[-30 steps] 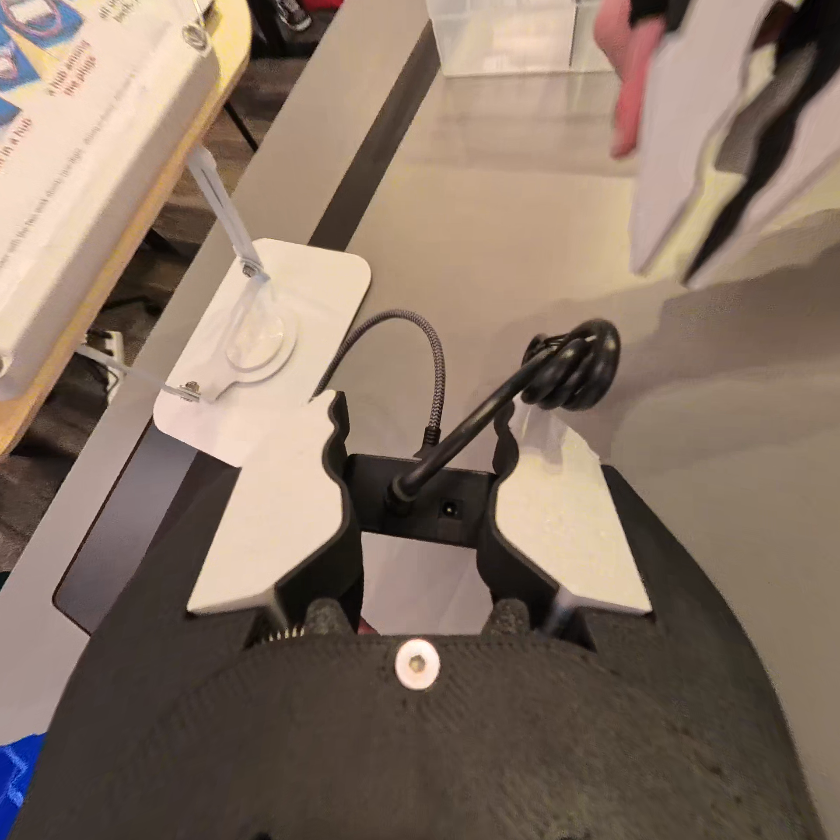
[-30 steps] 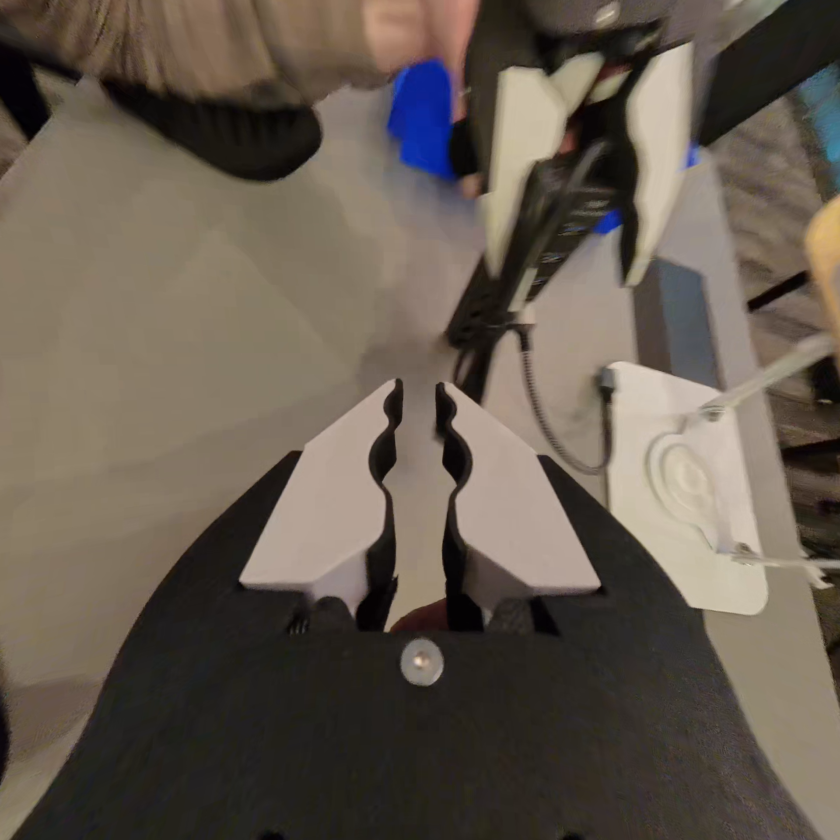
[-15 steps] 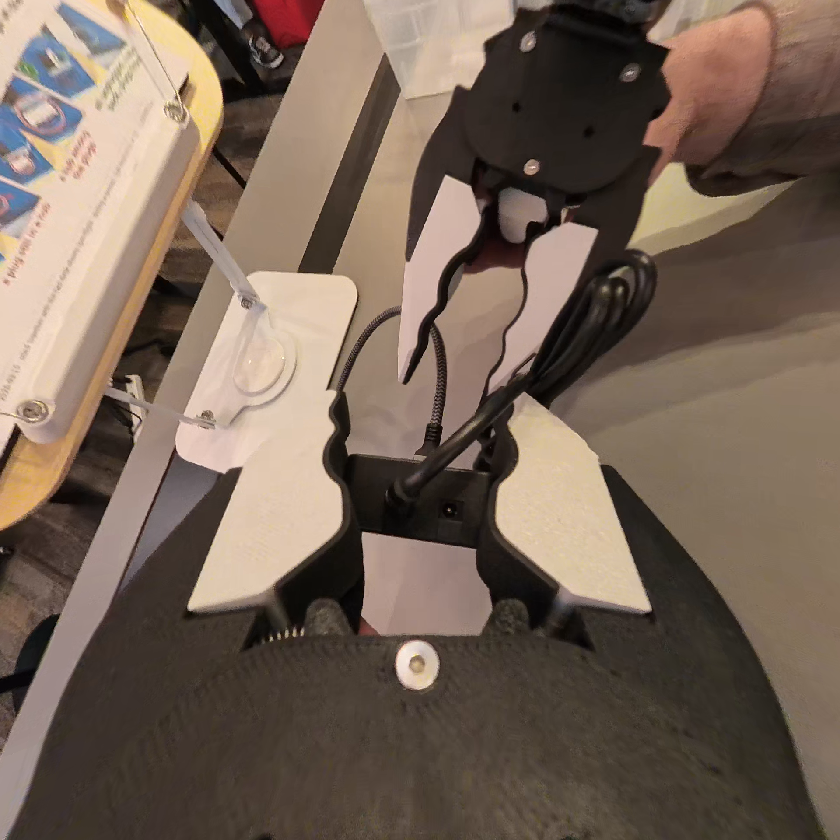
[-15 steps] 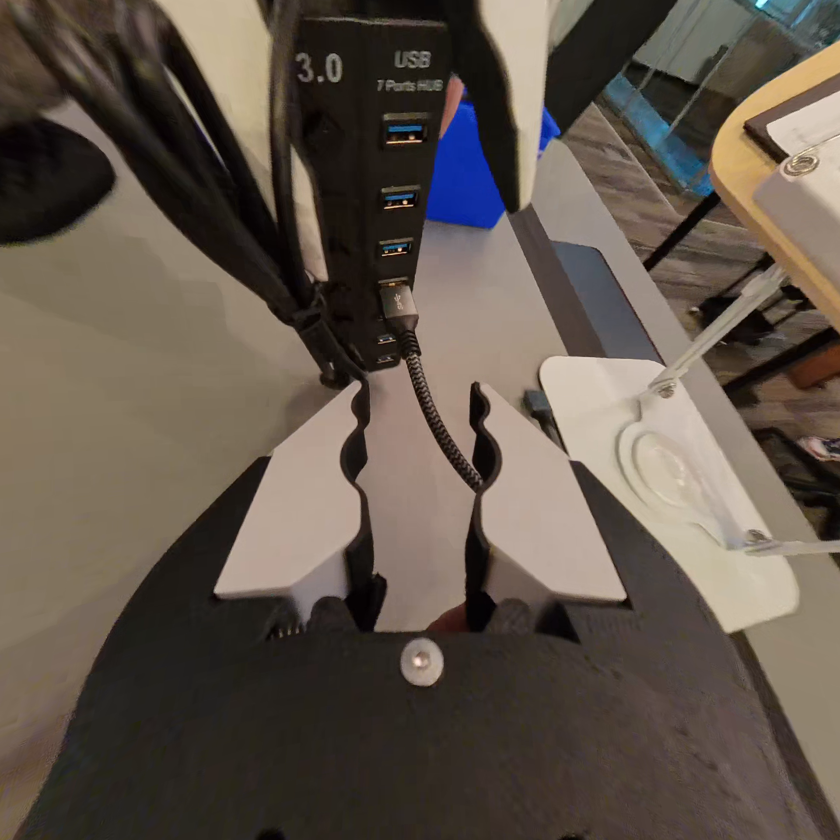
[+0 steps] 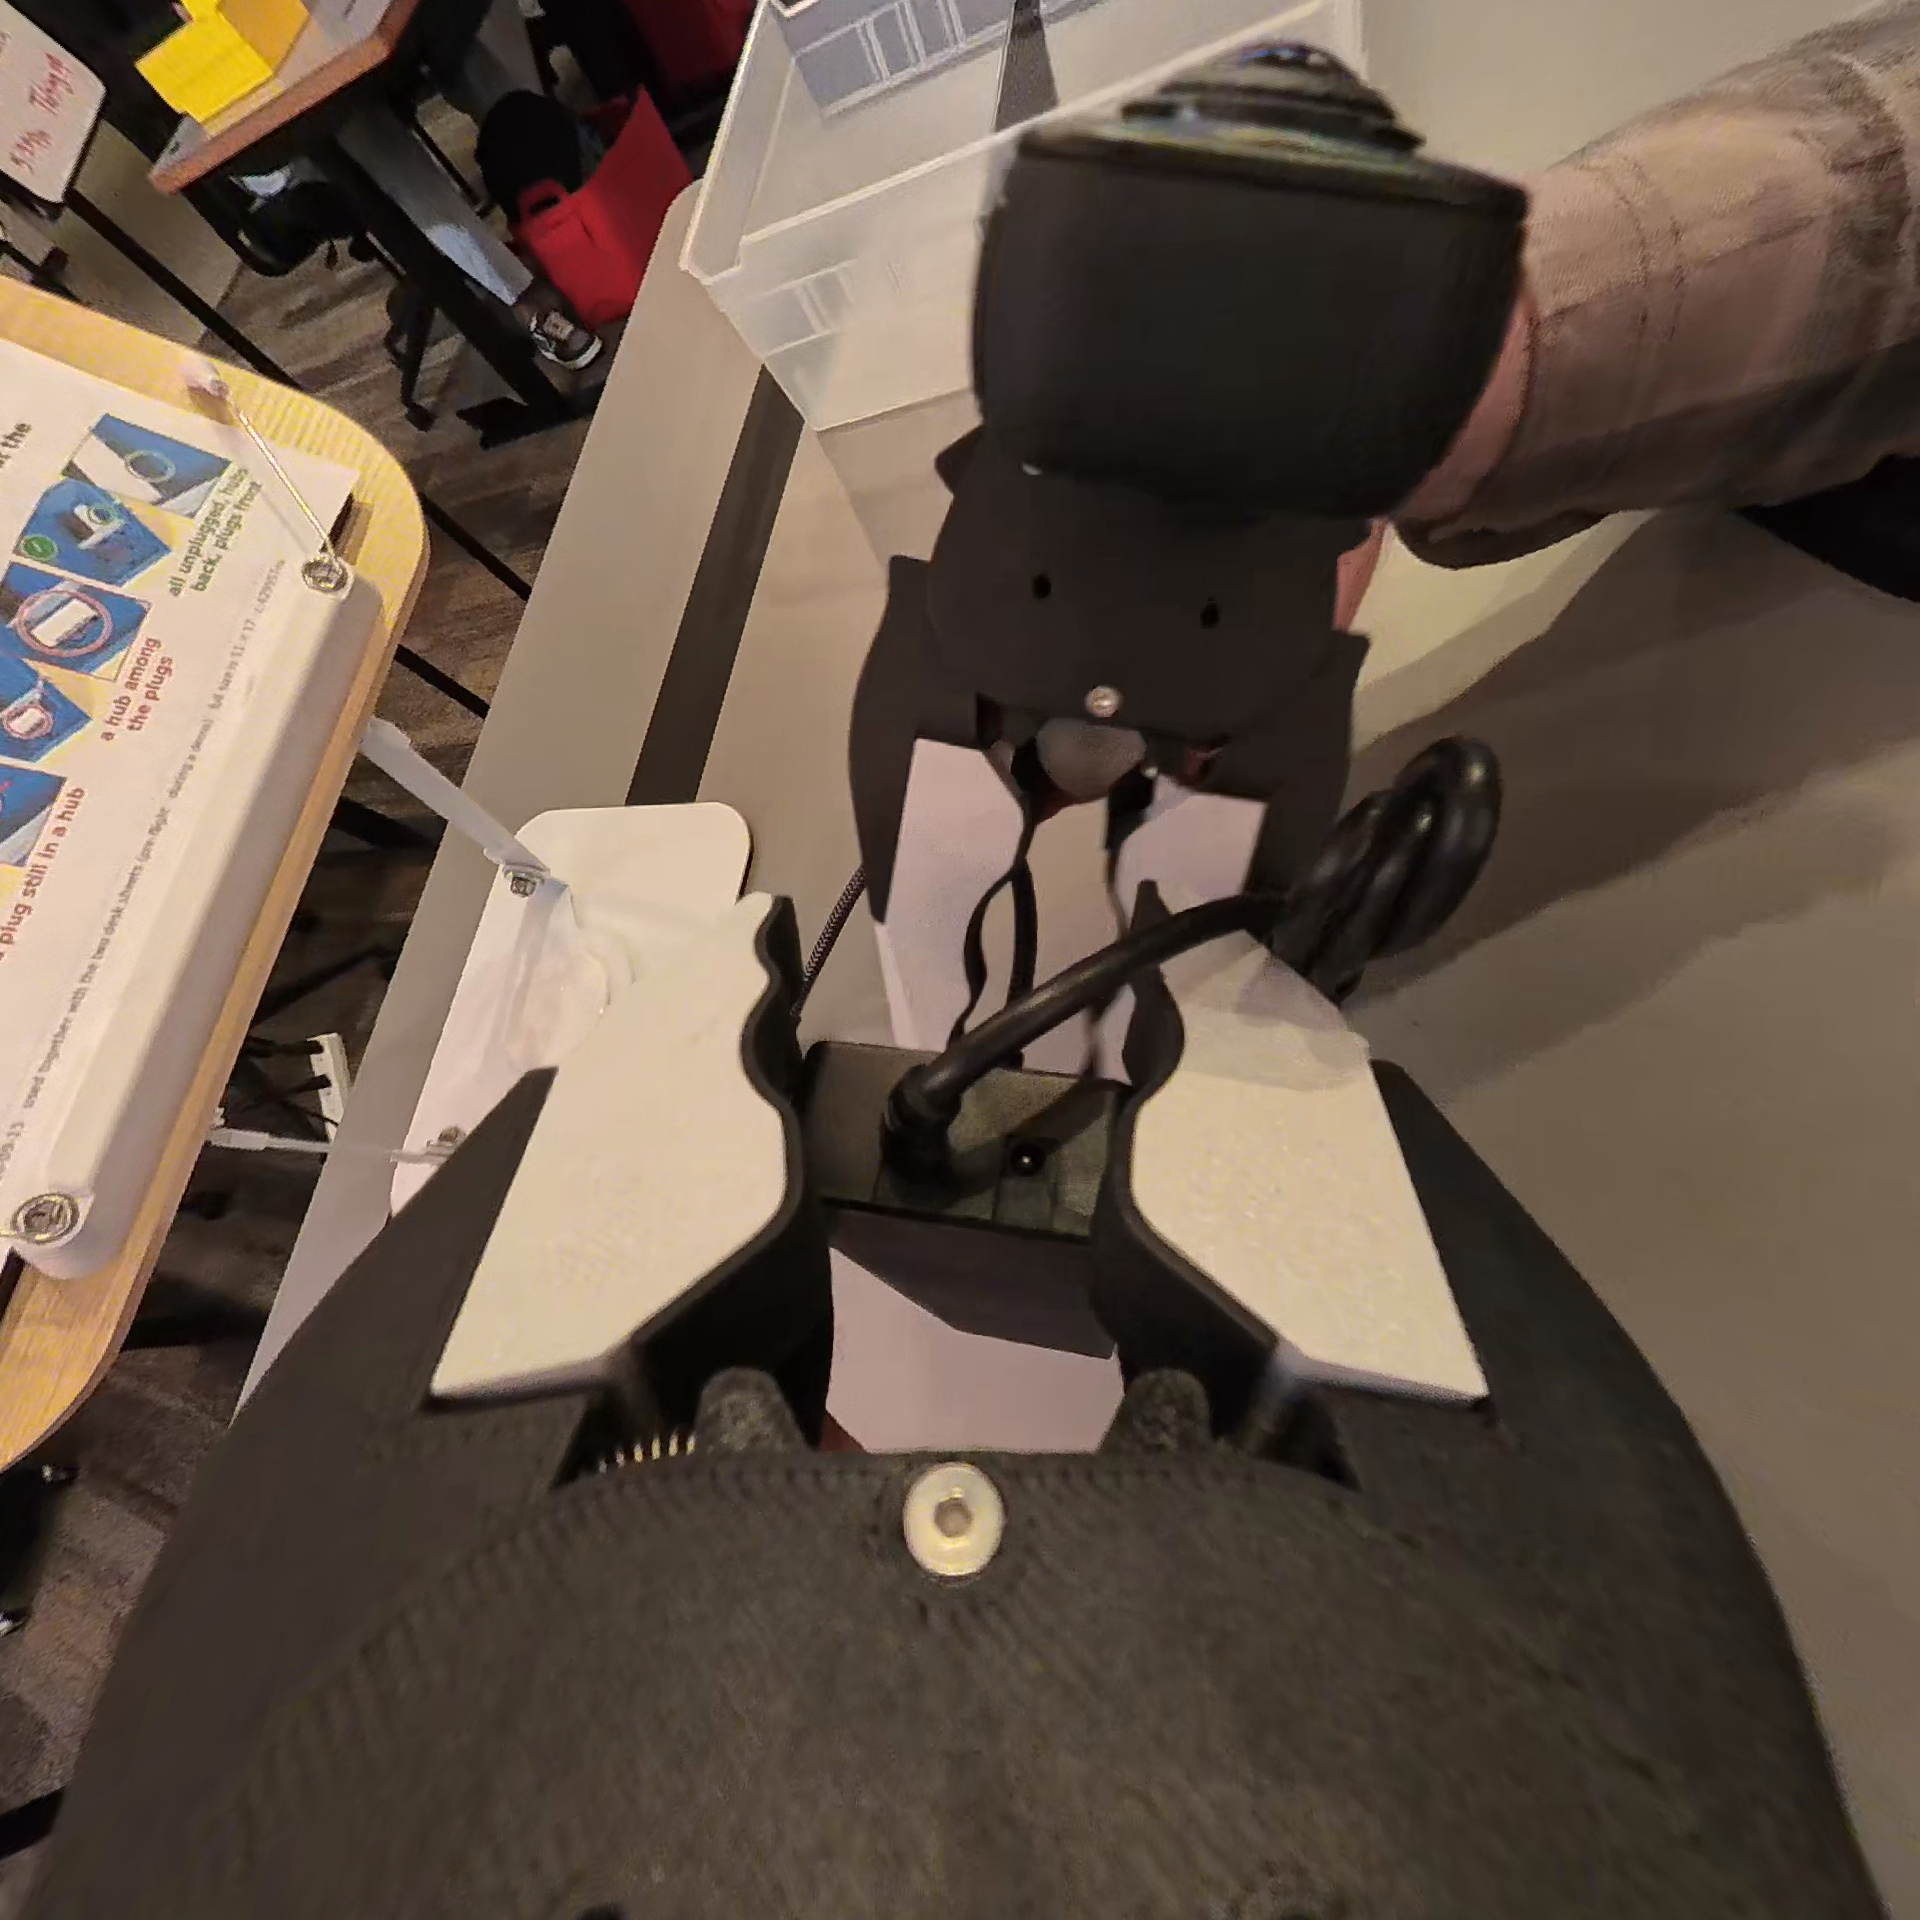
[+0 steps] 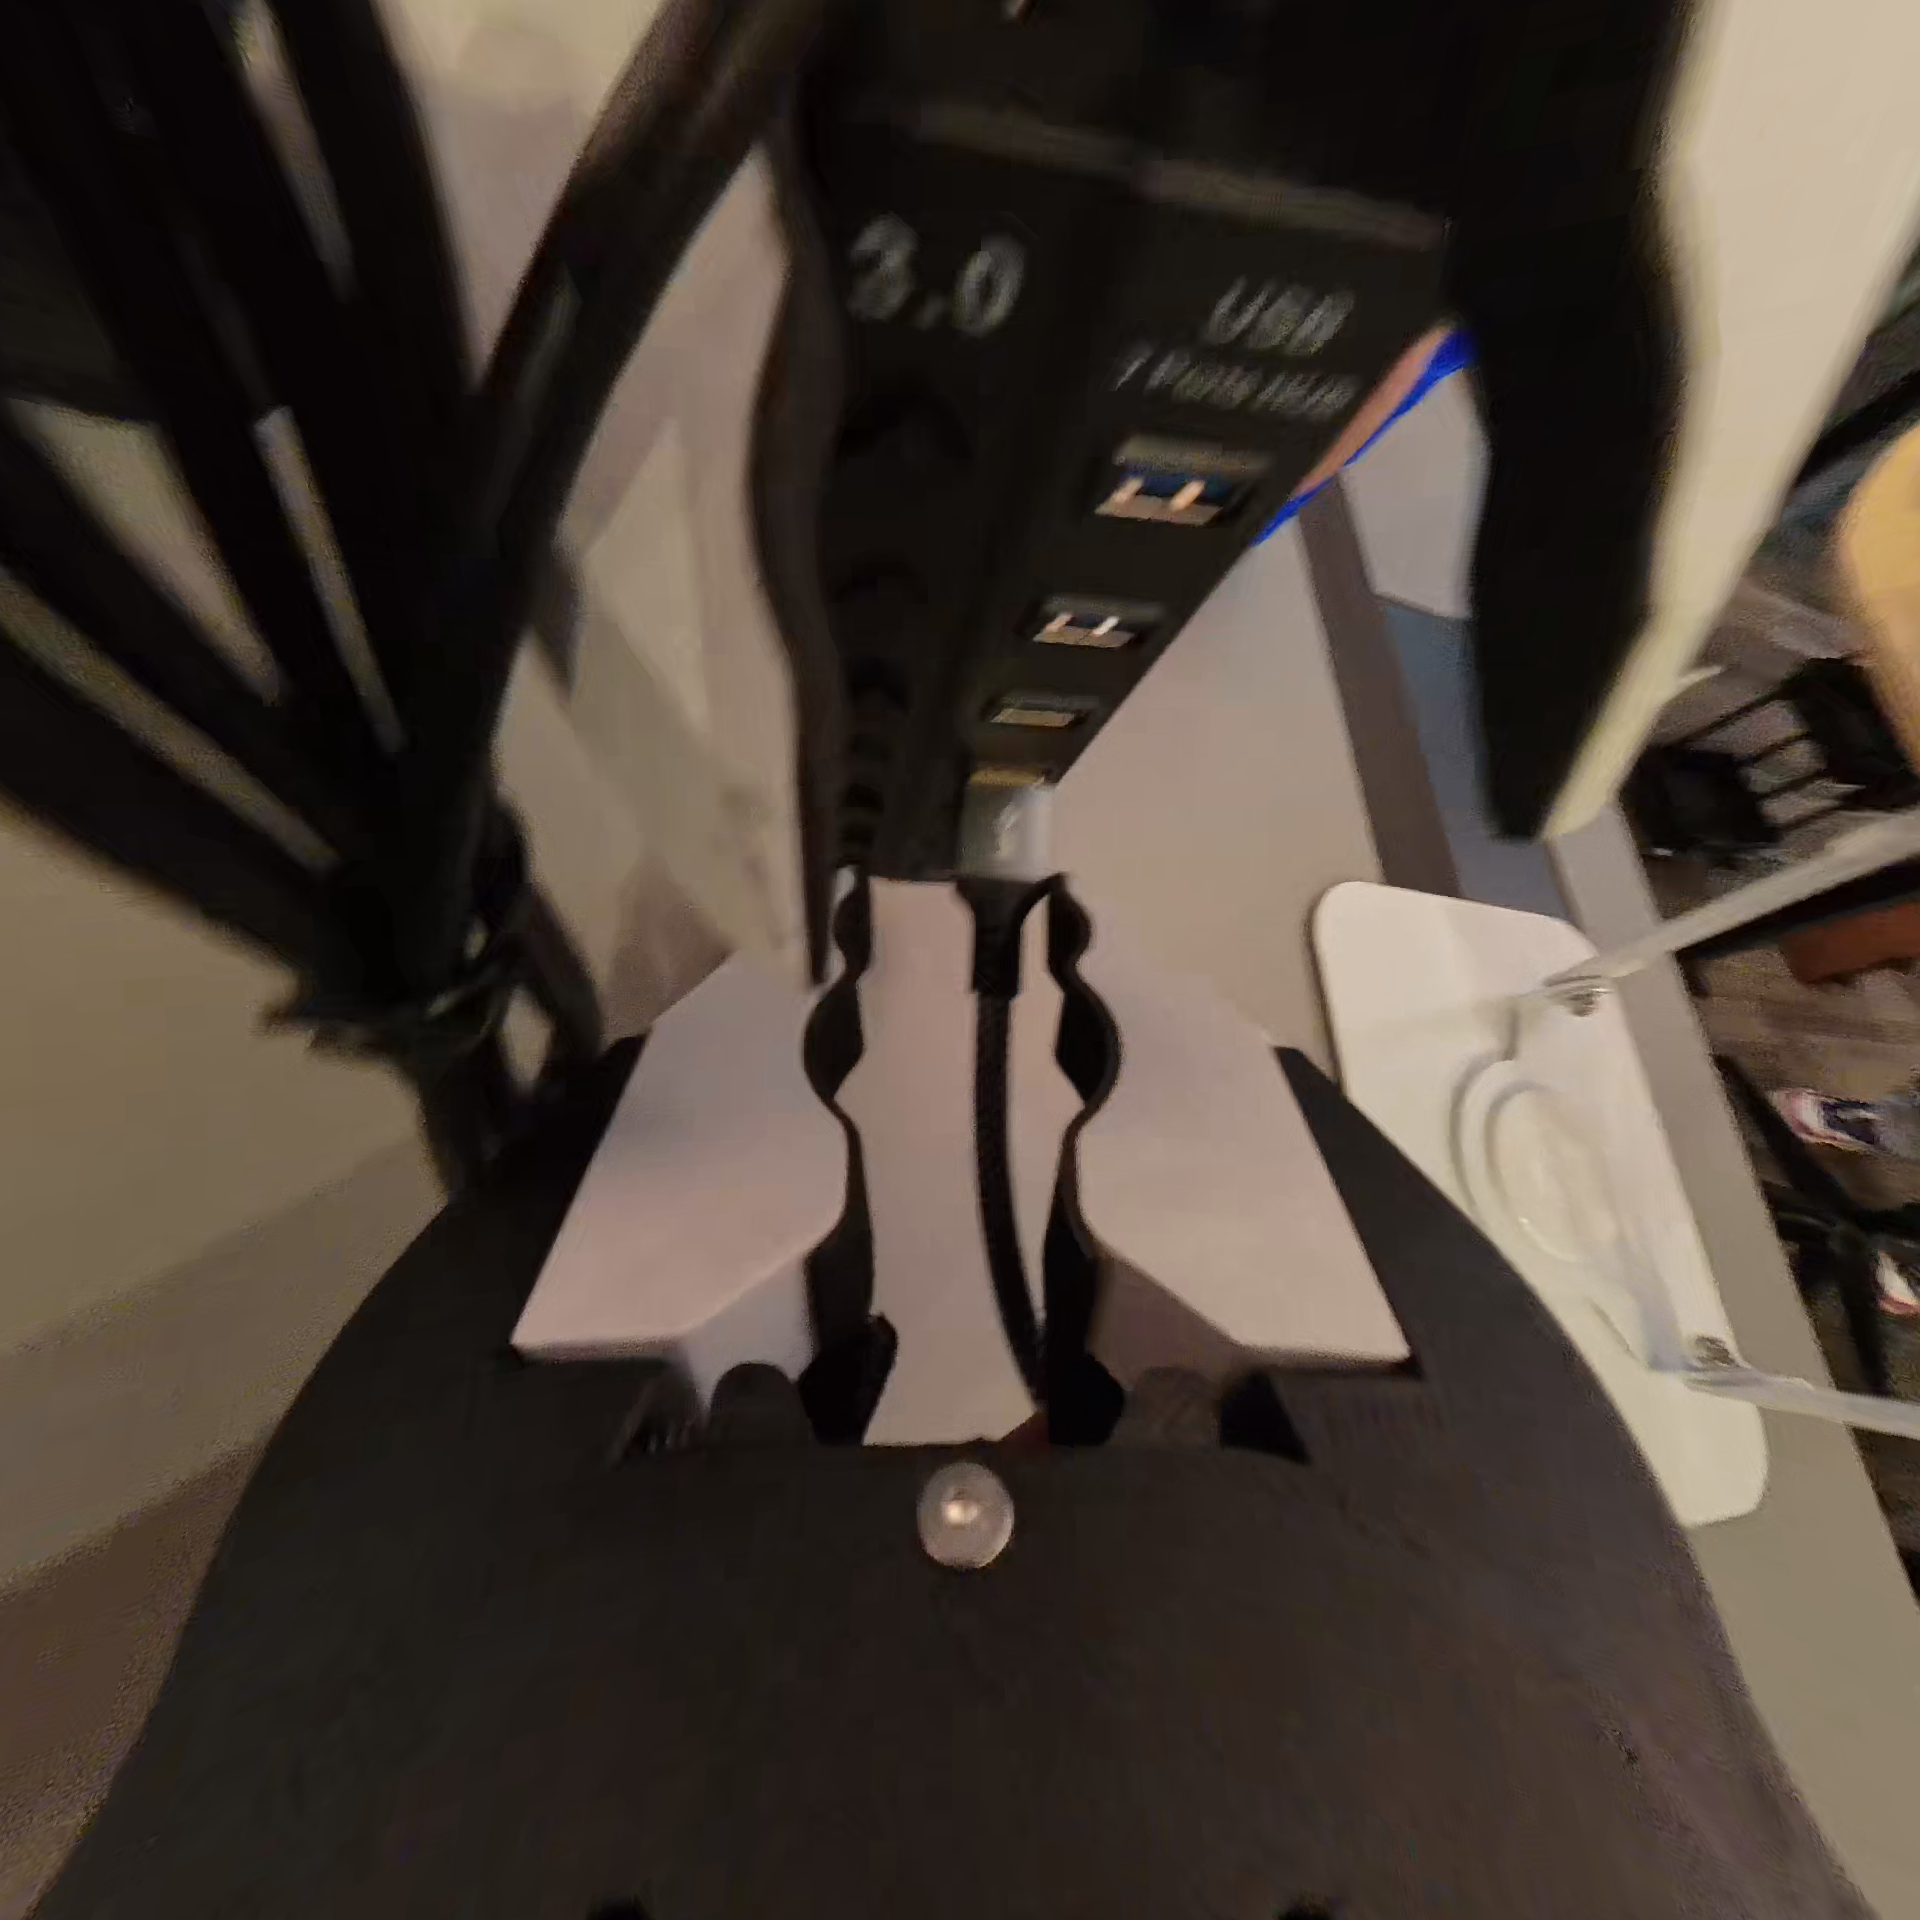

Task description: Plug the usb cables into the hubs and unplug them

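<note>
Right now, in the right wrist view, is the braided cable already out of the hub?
No, the braided cable's metal plug still sits in a port of the hub.

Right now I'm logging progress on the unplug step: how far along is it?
Done: the left gripper is shut on the black hub, holding it off the table. In hand: the right gripper is open, its fingers on either side of the braided cable just below the plug. Left: the plug is seated in a port, so closing and pulling it out remain.

Hub (image 5: 961, 1153) between left hand-held gripper (image 5: 961, 966) fingers.
</note>
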`<state>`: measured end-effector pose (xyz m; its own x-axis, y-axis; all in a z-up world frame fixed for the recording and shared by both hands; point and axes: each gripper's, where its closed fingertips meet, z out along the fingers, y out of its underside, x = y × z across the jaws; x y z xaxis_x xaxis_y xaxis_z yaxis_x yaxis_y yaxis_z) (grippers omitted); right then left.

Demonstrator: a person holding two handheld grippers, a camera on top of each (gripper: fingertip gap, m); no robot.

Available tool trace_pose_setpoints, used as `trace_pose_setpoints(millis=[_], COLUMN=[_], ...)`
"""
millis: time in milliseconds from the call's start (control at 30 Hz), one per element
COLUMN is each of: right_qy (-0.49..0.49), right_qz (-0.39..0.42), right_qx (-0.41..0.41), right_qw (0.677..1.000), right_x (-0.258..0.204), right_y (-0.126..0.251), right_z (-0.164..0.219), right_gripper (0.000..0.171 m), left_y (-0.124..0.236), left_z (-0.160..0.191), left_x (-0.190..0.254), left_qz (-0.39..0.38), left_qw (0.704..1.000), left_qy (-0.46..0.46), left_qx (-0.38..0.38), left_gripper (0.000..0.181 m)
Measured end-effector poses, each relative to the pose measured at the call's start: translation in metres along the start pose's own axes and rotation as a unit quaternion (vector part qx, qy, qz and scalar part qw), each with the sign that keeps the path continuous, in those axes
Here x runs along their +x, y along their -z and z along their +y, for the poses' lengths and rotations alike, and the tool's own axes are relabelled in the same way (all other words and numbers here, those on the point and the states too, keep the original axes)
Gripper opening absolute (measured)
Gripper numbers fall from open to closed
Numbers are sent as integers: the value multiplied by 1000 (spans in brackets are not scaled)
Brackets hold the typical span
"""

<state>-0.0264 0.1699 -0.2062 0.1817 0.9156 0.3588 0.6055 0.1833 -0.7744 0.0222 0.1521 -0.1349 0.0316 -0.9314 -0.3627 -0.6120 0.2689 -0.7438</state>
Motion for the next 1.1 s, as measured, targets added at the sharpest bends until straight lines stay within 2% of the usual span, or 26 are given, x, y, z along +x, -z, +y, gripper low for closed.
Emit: trace_pose_setpoints(millis=[33,100,433,567,700,767,967,1100], right_qy=[-14,-18,-34,-35,-14,-3,-6,-14], right_qz=[9,2,9,20,34,41,42,46], right_qx=[0,-8,2,-22,-70,-96,-123,-131], right_qw=[1000,1000,999,999,997,995,992,990], right_x=[4,2,11,16,20,20,18,19], right_y=[-1,-3,8,12,16,16,15,15], right_z=[-2,1,-1,4,14,20,22,21], right_gripper=[20,14,14,14,14,14,14,14], left_y=[-1,-2,5,7,10,10,12,9], left_z=[-1,-2,-7,2,23,33,35,43], left_x=[1,2,-5,-9,-7,-1,-6,-3], left_qz=[2,0,-23,-25,-32,-24,-7,43], left_qw=[1000,1000,999,1000,995,990,970,951], left_qy=[-1,-4,-15,-16,-50,-70,-123,-141], left_qx=[2,3,21,2,-77,-120,-211,-272], left_gripper=[61,61,63,72,95,100,95,92])
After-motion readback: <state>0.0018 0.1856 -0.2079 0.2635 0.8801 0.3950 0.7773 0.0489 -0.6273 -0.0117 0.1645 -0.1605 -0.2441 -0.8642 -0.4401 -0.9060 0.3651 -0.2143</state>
